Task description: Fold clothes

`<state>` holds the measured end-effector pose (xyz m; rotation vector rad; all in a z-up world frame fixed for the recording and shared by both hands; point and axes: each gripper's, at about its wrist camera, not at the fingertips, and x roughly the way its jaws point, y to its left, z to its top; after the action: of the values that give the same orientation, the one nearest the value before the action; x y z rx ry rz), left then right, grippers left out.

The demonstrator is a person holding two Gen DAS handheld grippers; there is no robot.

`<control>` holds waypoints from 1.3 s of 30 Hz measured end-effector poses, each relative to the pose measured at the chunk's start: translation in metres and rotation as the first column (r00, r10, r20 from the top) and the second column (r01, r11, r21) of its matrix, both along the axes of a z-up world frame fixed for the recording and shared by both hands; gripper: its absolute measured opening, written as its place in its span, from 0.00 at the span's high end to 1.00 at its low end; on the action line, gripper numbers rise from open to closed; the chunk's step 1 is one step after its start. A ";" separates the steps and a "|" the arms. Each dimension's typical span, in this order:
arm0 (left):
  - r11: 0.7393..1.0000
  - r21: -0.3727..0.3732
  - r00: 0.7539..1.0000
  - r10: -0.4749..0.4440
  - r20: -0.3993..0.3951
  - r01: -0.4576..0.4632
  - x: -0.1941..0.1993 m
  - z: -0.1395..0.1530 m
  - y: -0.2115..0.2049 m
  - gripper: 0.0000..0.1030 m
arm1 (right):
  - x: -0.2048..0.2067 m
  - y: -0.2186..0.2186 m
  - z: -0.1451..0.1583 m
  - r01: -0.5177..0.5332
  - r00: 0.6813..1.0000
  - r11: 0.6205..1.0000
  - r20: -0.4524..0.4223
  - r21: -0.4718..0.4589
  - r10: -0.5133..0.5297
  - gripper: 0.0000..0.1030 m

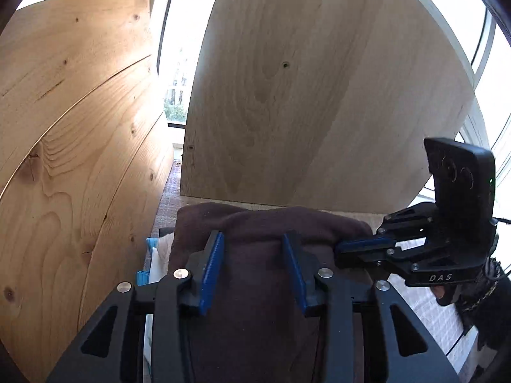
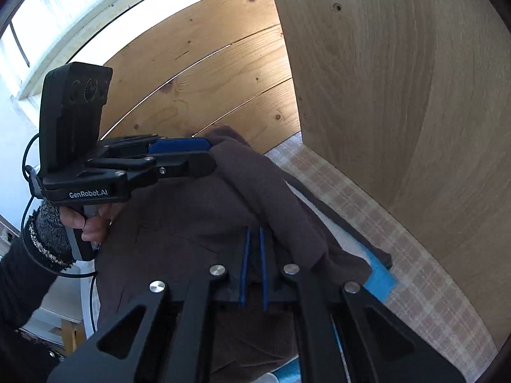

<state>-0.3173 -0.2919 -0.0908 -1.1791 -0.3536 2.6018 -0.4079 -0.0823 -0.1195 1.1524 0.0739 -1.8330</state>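
The right gripper (image 1: 343, 249) body bears the white letters "DAS". The left gripper (image 2: 204, 153) body reads "GenRobot.AI" in white.

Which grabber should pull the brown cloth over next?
Probably the right gripper: its blue fingers are pinched nearly shut on the brown cloth. The left gripper has its jaws open over the cloth, gripping nothing.

A dark brown fleece garment (image 1: 255, 223) lay bunched and partly doubled over on the checked tablecloth (image 2: 415, 255), its thick folded edge raised just in front of the pale wooden panel (image 1: 319, 95), soft and creased.
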 end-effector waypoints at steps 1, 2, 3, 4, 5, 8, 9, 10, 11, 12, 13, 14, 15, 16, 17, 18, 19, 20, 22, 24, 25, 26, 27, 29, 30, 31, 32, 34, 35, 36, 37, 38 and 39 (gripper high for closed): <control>1.000 0.020 1.000 0.016 -0.013 -0.016 0.003 0.007 -0.003 0.68 | -0.002 0.004 0.004 0.004 1.000 1.000 0.022 -0.022 -0.004 0.96; 0.999 0.039 0.999 0.029 -0.028 -0.028 0.007 0.014 -0.005 0.68 | 0.000 0.008 0.011 0.007 1.000 0.999 0.018 -0.040 -0.006 0.96; 0.999 0.050 0.998 0.010 -0.068 -0.007 0.011 0.024 -0.003 0.68 | 0.003 0.012 0.019 0.008 1.000 0.998 0.009 -0.057 -0.008 0.92; 0.998 0.059 0.994 -0.008 -0.108 0.015 0.015 0.034 -0.001 0.65 | 0.010 0.014 0.025 0.002 1.000 0.998 -0.012 -0.066 -0.003 0.91; 0.997 0.065 0.989 -0.027 -0.145 0.037 0.019 0.043 0.000 0.60 | 0.013 0.012 0.026 -0.006 1.000 0.998 -0.021 -0.056 0.005 0.89; 0.999 -0.017 0.998 -0.049 -0.049 0.048 -0.013 0.022 0.009 0.53 | 0.015 0.006 0.017 -0.014 0.998 1.000 -0.053 0.016 0.015 0.89; 0.997 -0.076 1.000 -0.001 0.022 0.002 -0.027 0.003 0.008 0.55 | 0.012 0.002 0.009 -0.010 0.998 0.998 -0.065 0.060 0.014 0.92; 0.993 -0.114 0.998 0.034 0.047 -0.029 -0.037 -0.012 0.004 0.57 | 0.009 0.000 0.002 -0.007 0.997 0.996 -0.076 0.090 0.014 0.93; 0.987 -0.149 0.995 0.069 0.071 -0.058 -0.047 -0.027 0.001 0.56 | 0.007 0.002 0.000 -0.010 0.996 0.997 -0.084 0.082 0.016 0.97; 0.984 -0.155 0.992 0.097 0.086 -0.083 -0.052 -0.035 -0.003 0.54 | 0.004 0.004 -0.002 -0.013 0.996 0.997 -0.091 0.075 0.020 0.98; 0.981 -0.159 0.987 0.123 0.100 -0.107 -0.057 -0.042 -0.007 0.52 | 0.000 0.004 -0.004 -0.015 0.995 0.997 -0.093 0.078 0.023 0.99; 0.984 -0.143 0.986 0.125 0.111 -0.109 -0.059 -0.042 -0.009 0.52 | -0.003 0.004 -0.005 -0.015 0.996 0.996 -0.086 0.084 0.022 0.99; 0.980 -0.163 0.987 0.129 0.101 -0.111 -0.057 -0.035 -0.007 0.53 | -0.006 0.004 -0.002 -0.016 0.997 0.996 -0.072 0.088 0.022 1.00; 0.976 -0.184 0.988 0.131 0.088 -0.113 -0.054 -0.027 -0.004 0.54 | -0.007 0.004 0.001 -0.014 0.998 0.996 -0.063 0.092 0.020 1.00; 0.971 -0.213 0.991 0.123 0.049 -0.110 -0.043 -0.012 0.000 0.57 | -0.005 0.006 0.008 -0.006 0.998 0.995 -0.067 0.095 0.012 1.00; 0.968 -0.228 0.994 0.112 0.010 -0.107 -0.030 0.004 0.003 0.57 | -0.002 0.009 0.016 0.006 0.997 0.996 -0.074 0.094 0.001 1.00; 0.965 -0.240 0.995 0.100 -0.029 -0.104 -0.016 0.020 0.006 0.57 | 0.004 0.013 0.027 0.027 0.996 0.997 -0.091 0.078 -0.020 0.95; 0.970 -0.225 0.995 0.078 -0.064 -0.091 0.005 0.035 0.008 0.56 | 0.011 0.018 0.038 0.046 0.994 0.997 -0.102 0.056 -0.040 0.87; 0.979 -0.200 0.993 0.025 -0.112 -0.047 0.052 0.056 0.017 0.54 | 0.024 0.023 0.054 0.043 0.995 0.999 -0.095 -0.009 -0.044 0.63; 0.984 -0.178 0.990 -0.041 -0.138 0.016 0.099 0.059 0.032 0.54 | 0.034 0.018 0.062 0.023 0.994 1.000 -0.109 -0.015 -0.024 0.52; 0.986 -0.158 0.987 -0.069 -0.144 0.046 0.120 0.054 0.040 0.54 | 0.038 0.012 0.063 0.012 0.992 1.000 -0.122 0.005 -0.012 0.52; 0.989 -0.131 0.985 -0.093 -0.142 0.075 0.136 0.046 0.049 0.54 | 0.039 0.004 0.060 0.006 0.991 0.999 -0.136 0.041 0.000 0.52; 0.989 -0.093 0.984 -0.123 -0.132 0.112 0.145 0.034 0.059 0.54 | 0.038 -0.003 0.057 0.003 0.989 0.997 -0.147 0.077 0.008 0.52; 0.984 -0.033 0.977 -0.180 -0.111 0.177 0.156 0.006 0.079 0.54 | 0.029 -0.014 0.043 0.018 0.988 0.989 -0.154 0.149 0.005 0.52; 0.982 -0.047 0.978 -0.188 -0.094 0.185 0.156 -0.010 0.088 0.54 | 0.022 -0.018 0.032 0.031 0.987 0.980 -0.162 0.196 0.001 0.53; 0.979 -0.061 0.978 -0.196 -0.077 0.192 0.156 -0.026 0.097 0.53 | 0.016 -0.022 0.021 0.046 0.982 0.968 -0.187 0.248 0.001 0.57; 0.977 -0.075 0.977 -0.204 -0.059 0.200 0.156 -0.042 0.106 0.52 | 0.010 -0.024 0.011 0.058 0.979 0.956 -0.202 0.286 0.001 0.61; 0.975 -0.092 0.974 -0.209 -0.084 0.201 0.162 -0.058 0.113 0.52 | 0.000 -0.024 0.001 0.055 0.983 0.957 -0.184 0.284 -0.002 0.60; 0.973 -0.105 0.972 -0.217 -0.085 0.208 0.165 -0.057 0.113 0.52 | -0.002 -0.025 0.001 0.053 0.983 0.959 -0.182 0.277 -0.002 0.59; 0.970 -0.102 0.971 -0.229 -0.075 0.221 0.163 -0.056 0.111 0.52 | -0.003 -0.026 0.002 0.047 0.983 0.957 -0.186 0.287 0.008 0.57; 0.969 -0.093 0.970 -0.236 -0.063 0.229 0.160 -0.056 0.109 0.53 | -0.005 -0.027 0.002 0.041 0.982 0.955 -0.186 0.295 0.016 0.56; 0.964 -0.111 0.967 -0.248 -0.053 0.241 0.161 -0.054 0.111 0.53 | -0.006 -0.026 0.004 0.036 0.984 0.953 -0.178 0.300 0.019 0.55; 0.959 -0.129 0.965 -0.260 -0.042 0.252 0.162 -0.052 0.114 0.54 | -0.007 -0.026 0.006 0.030 0.985 0.952 -0.170 0.305 0.023 0.55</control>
<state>-0.1550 -0.1781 -0.1424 -1.1016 -0.0245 2.4529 -0.4146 -0.1085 -0.1137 1.1996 0.4716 -1.9684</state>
